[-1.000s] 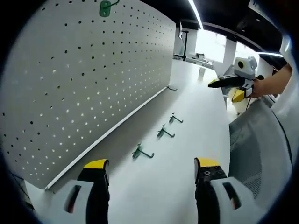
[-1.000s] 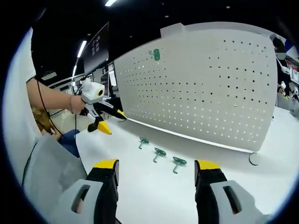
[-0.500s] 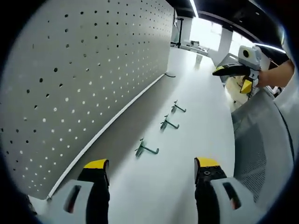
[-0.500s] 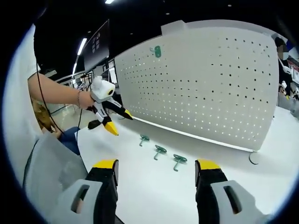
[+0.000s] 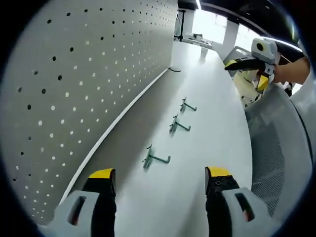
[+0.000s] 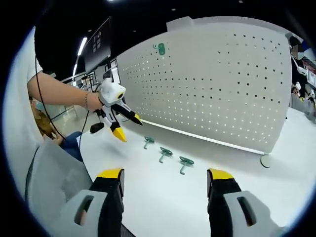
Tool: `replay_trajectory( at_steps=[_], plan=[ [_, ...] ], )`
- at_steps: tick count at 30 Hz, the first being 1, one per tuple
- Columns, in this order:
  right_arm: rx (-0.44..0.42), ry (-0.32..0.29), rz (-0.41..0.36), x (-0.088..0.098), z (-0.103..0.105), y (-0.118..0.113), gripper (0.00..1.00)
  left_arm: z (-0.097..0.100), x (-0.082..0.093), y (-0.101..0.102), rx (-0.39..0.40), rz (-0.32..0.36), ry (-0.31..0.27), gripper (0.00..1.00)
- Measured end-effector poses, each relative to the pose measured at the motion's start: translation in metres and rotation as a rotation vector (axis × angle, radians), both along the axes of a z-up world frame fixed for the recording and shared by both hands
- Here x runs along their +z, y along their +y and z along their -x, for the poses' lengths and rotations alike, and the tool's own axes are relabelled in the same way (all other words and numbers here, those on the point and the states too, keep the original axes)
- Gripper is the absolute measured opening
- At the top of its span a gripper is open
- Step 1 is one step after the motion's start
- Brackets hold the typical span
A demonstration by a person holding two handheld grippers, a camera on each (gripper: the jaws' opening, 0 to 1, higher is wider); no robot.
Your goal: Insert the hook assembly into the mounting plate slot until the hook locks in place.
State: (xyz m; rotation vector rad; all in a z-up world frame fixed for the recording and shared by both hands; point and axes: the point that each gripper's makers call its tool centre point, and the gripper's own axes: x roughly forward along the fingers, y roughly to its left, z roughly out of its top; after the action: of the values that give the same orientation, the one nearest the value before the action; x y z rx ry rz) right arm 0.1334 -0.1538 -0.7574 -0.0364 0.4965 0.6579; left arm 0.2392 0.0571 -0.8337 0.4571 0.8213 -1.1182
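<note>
Three green hooks lie in a row on the white table: near hook, middle hook, far hook. From the other side they appear as hook, hook and hook. The white pegboard stands upright behind them, and one green hook hangs high on the pegboard. My left gripper is open and empty, low over the table just short of the near hook. A hand holds this left gripper above the row's end. My right gripper is open and empty, farther back.
The right gripper hovers beyond the table's edge at upper right. A grey chair back sits beside the table. A round foot props the pegboard's end. Bare table surface stretches in front of the hooks.
The left gripper has dropped lower and moved closer to the row of hooks; the mounted hook slid out of its view. The right gripper stayed nearly still.
</note>
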Motion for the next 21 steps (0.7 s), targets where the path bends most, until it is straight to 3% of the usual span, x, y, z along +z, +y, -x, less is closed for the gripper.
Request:
replay_trajectory(
  at_steps=[21],
  plan=[
    [0.0, 0.0, 0.011, 0.002, 0.002, -0.002, 0.65, -0.001, -0.019, -0.015, -0.157, -0.096, 0.007, 0.76]
  ],
)
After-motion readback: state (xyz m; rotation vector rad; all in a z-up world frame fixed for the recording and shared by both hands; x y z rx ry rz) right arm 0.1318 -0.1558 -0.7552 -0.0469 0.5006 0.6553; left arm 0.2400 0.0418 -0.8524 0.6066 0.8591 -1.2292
